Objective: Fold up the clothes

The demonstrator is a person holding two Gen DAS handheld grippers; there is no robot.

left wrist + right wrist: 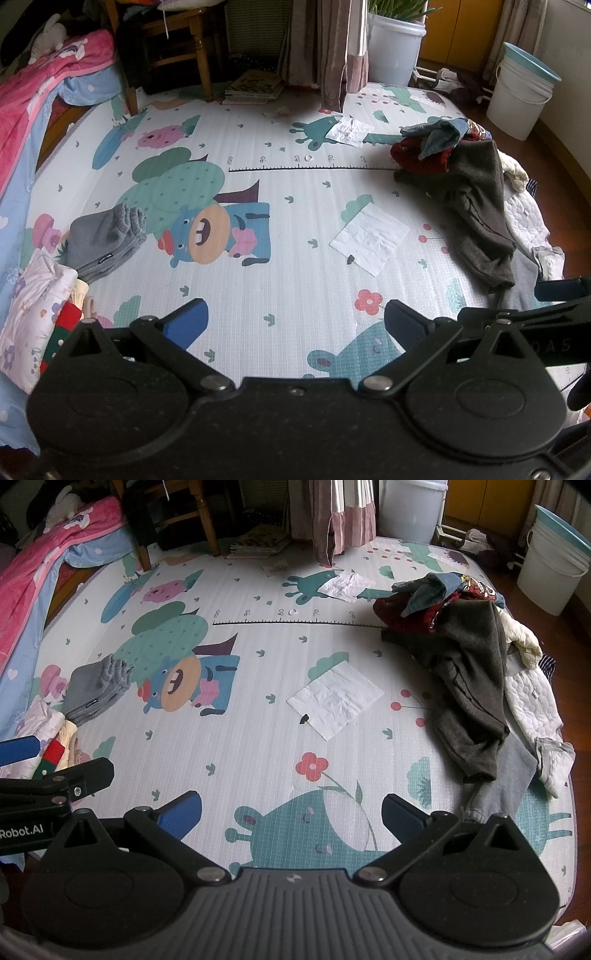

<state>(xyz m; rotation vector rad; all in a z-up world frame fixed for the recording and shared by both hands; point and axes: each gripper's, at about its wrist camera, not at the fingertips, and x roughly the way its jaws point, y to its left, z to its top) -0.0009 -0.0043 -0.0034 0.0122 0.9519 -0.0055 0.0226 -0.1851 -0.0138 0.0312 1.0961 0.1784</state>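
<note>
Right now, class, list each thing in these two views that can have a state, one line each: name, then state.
left gripper: open, holding nothing
right gripper: open, holding nothing
grey garment: folded, lying flat on the play mat
dark grey garment: unfolded, draped over the pile
red garment: crumpled in the pile
white quilted garment: unfolded, at the mat's edge
white paper sheet: lying flat, creased

Cartoon floor mat (295, 221) w/ wooden chair (184, 48), white bucket (521, 92).

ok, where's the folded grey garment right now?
The folded grey garment lies on the play mat's left side in both wrist views, touching the cartoon monster print, just beyond the floral clothes at the left edge.
</note>
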